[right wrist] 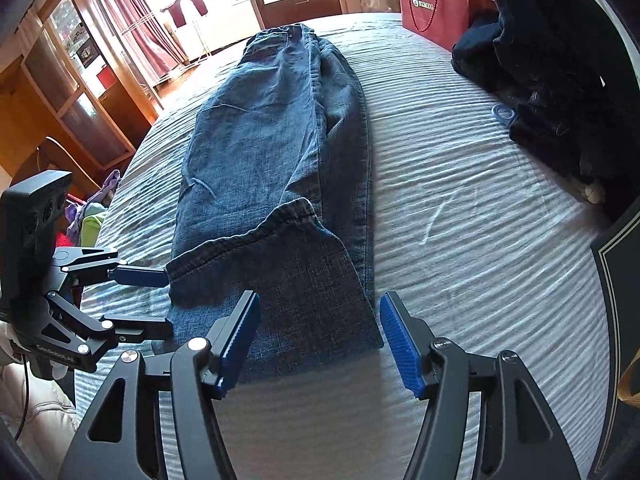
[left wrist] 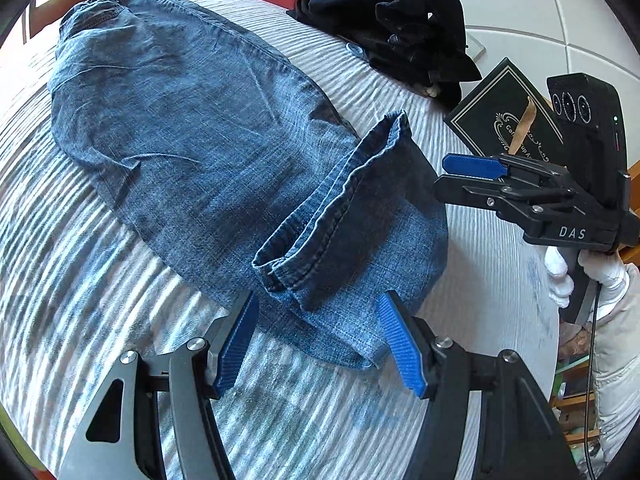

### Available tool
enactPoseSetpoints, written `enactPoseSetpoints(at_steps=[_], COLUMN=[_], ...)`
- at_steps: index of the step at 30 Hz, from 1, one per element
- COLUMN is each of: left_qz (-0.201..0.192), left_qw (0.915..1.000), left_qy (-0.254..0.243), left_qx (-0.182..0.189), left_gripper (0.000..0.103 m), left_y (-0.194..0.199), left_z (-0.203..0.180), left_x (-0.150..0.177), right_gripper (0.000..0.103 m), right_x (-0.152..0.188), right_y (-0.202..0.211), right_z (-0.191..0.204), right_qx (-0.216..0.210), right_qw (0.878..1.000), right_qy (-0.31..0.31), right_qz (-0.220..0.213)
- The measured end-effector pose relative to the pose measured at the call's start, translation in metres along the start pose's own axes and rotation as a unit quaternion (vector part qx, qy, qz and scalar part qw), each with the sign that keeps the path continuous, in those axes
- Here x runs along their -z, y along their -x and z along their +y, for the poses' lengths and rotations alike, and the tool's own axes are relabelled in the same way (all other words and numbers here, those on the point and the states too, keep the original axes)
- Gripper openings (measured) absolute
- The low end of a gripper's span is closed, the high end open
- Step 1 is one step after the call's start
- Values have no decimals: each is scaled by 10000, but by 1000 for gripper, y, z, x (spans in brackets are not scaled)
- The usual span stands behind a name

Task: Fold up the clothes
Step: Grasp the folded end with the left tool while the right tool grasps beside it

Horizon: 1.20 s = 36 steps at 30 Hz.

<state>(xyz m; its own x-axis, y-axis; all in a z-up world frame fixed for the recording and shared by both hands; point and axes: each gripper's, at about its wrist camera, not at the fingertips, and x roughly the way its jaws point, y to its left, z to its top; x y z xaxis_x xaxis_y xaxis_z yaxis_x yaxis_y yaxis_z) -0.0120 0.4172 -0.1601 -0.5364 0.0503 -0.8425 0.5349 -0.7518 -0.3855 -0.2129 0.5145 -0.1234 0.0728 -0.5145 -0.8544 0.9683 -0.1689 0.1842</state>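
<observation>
A pair of blue jeans lies lengthwise on the white ribbed bedspread, legs stacked, waist at the far end. The top leg's cuff is turned back over the lower leg. The jeans also show in the right wrist view. My left gripper is open, its blue pads either side of the lower hem. My right gripper is open just short of the hem's right corner. It shows from the side in the left wrist view, and the left gripper shows in the right wrist view.
A pile of dark clothes lies at the far right of the bed, also in the right wrist view. A red paper bag stands behind it. A black box stands at the right edge. Wooden cabinets stand at left.
</observation>
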Motion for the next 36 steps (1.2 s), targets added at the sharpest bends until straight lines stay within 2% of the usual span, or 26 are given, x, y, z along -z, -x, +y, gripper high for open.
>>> enactPoseSetpoints(at_steps=[5,9,10,11,12,13,14,16,20,25,29,36], left_qz=[115,132,133,120,116,113,82,16,-115,-580,-958,-1393], left_qw=[9999,9994,9990,9983,9985,9986,9981,9967,9927,9861,9801,9696], left_qy=[-48,-285,-351,-418,-428,-435,-512,-671,-989,-1306,-1460,-1576], left_qx=[58,-143,-235,-383,-336,-278,-332,-449,-683,-847,-944,-1250], left_gripper=[64,61,52,46,27,8,8,6,5,5,5,5], left_y=[-15,-17,-18,-18,-18,-17,-15,-12,-4,37,65,115], left_z=[-3,-8,-10,-11,-11,-11,-14,-19,-30,-30,-27,16], left_x=[-2,-3,-4,-4,-5,-6,-6,-6,-5,-18,-41,-99], right_gripper=[62,62,62,49,28,24,21,10,10,9,9,9], right_x=[-1,-5,-6,-5,-5,-2,2,7,14,1,-28,-104], right_y=[-10,-21,-24,-31,-37,-43,-48,-46,-34,0,24,32], right_z=[-8,-12,-14,-14,-13,-8,-2,5,12,20,35,66], right_qx=[-97,-345,-439,-504,-566,-529,-484,-453,-296,-128,51,295], right_qw=[9998,9992,9988,9982,9974,9970,9963,9968,9984,9992,9970,9904], right_qy=[94,133,125,123,121,201,287,344,374,298,353,486], right_qz=[145,162,184,298,420,535,650,556,294,-244,-681,-1258])
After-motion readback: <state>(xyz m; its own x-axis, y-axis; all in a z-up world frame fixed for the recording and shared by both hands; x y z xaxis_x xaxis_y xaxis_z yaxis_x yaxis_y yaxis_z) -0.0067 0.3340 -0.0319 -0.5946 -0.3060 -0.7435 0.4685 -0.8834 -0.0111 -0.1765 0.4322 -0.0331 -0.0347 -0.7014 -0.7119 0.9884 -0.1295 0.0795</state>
